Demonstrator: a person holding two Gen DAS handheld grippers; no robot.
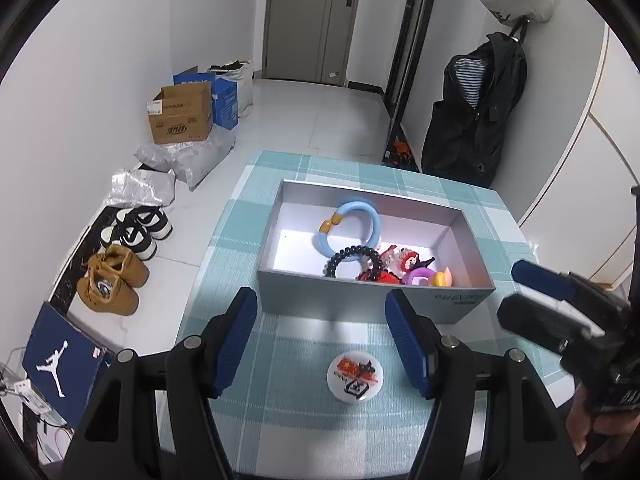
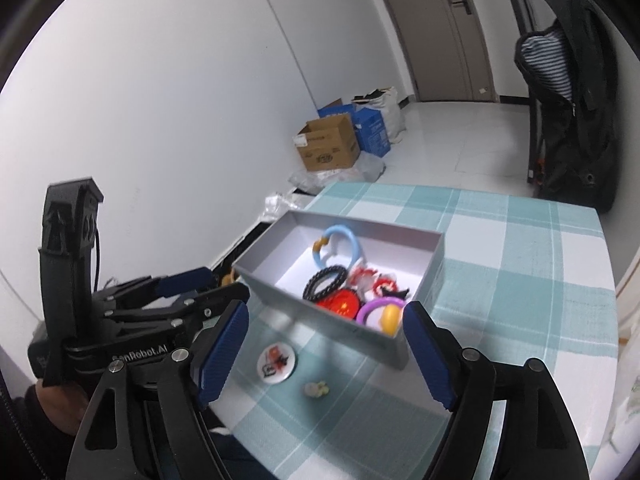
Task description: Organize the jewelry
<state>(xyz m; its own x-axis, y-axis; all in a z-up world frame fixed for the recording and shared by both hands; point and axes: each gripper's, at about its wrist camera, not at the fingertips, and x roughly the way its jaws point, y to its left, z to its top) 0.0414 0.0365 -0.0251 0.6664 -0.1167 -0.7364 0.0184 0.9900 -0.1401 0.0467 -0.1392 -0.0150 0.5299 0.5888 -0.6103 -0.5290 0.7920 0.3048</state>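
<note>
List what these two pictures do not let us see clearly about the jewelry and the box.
- Small pale trinket: blurred in the right wrist view, absent from the left.
- Box: near wall hides lower parts of its contents, left wrist view.
- Badge: print too small to read.

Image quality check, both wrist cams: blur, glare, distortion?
Left wrist: sharp; bright glare patch on the grey box floor, strong fisheye bending of the walls, dark vignette at the corners. Right wrist: motion blur softens the box and the round badge; the small pale item beside it is too smeared to identify; same fisheye bend.
</note>
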